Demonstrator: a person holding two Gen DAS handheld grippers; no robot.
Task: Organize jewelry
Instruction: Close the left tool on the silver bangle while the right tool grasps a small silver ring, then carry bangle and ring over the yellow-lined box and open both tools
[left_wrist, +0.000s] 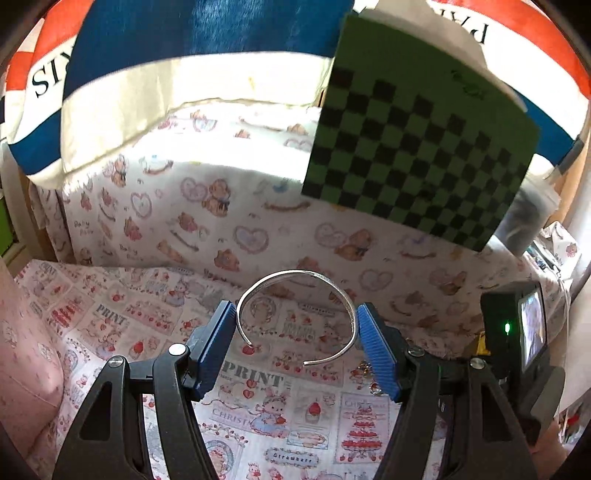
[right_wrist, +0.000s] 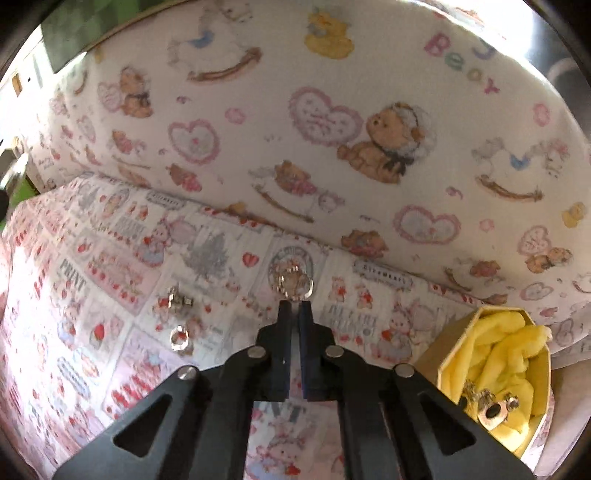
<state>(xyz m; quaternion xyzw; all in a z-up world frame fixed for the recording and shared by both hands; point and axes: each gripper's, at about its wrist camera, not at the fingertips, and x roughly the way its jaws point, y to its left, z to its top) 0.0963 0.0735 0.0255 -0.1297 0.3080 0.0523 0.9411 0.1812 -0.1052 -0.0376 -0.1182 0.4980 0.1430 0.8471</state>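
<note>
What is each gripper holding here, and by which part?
The left gripper holds a silver cuff bangle across its width, pads on its two outer sides. The right gripper is shut on a small silver ring piece, pinching its lower edge.

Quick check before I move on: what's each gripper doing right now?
Left gripper: pads pressed against both sides of the silver cuff bangle, holding it.
Right gripper: shut on a small silver ring.

Setting: a home, likely a bedroom or nursery corner. Work surface covered in strawberry-and-bunny print fabric (left_wrist: 258, 384); behind it a padded upright panel with teddy bears and hearts (right_wrist: 369, 122). Striped blue-white-red cloth (left_wrist: 147, 74) hangs above. Green checkerboard card (left_wrist: 417, 147) leans against the panel.
</note>
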